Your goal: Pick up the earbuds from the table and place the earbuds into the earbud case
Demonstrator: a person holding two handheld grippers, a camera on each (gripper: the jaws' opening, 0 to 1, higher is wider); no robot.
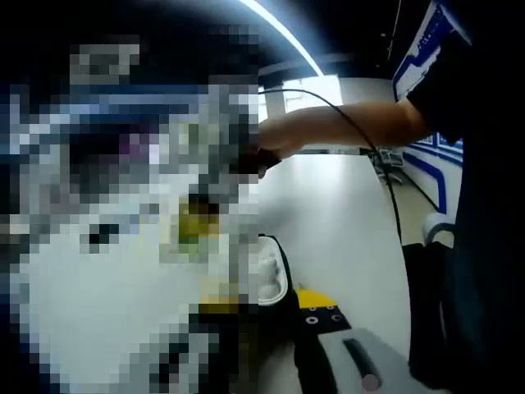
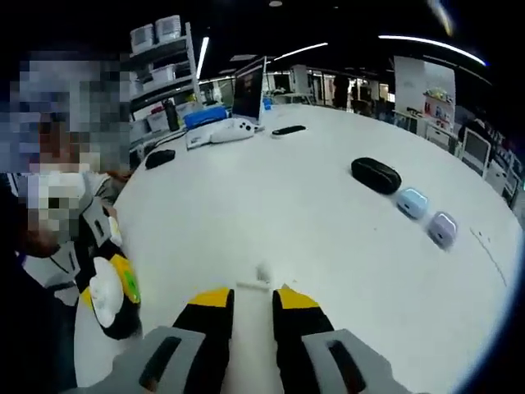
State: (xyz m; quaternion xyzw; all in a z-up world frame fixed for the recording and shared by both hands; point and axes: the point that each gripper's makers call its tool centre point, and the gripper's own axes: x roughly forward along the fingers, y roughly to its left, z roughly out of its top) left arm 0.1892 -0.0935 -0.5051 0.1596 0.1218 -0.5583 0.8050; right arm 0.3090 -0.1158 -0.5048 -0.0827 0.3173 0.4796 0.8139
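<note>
The open earbud case (image 1: 271, 275), black outside and white inside, sits between my left gripper's (image 1: 267, 300) jaws. One yellow-tipped jaw shows to the right of the case; the other is behind a mosaic patch. The right gripper view has the same case (image 2: 104, 297) at the lower left, held up by the left gripper (image 2: 123, 283). My right gripper (image 2: 254, 294) hangs over the white table (image 2: 287, 213), its yellow tips shut on a small white earbud (image 2: 262, 274).
A person's bare arm (image 1: 336, 127) and a black cable (image 1: 385, 172) cross in front of the left gripper. On the table lie a black oval case (image 2: 376, 175), a blue case (image 2: 413, 203), a purple case (image 2: 443, 228), and further off a controller (image 2: 225, 131), remote (image 2: 289, 130) and laptop (image 2: 248, 90).
</note>
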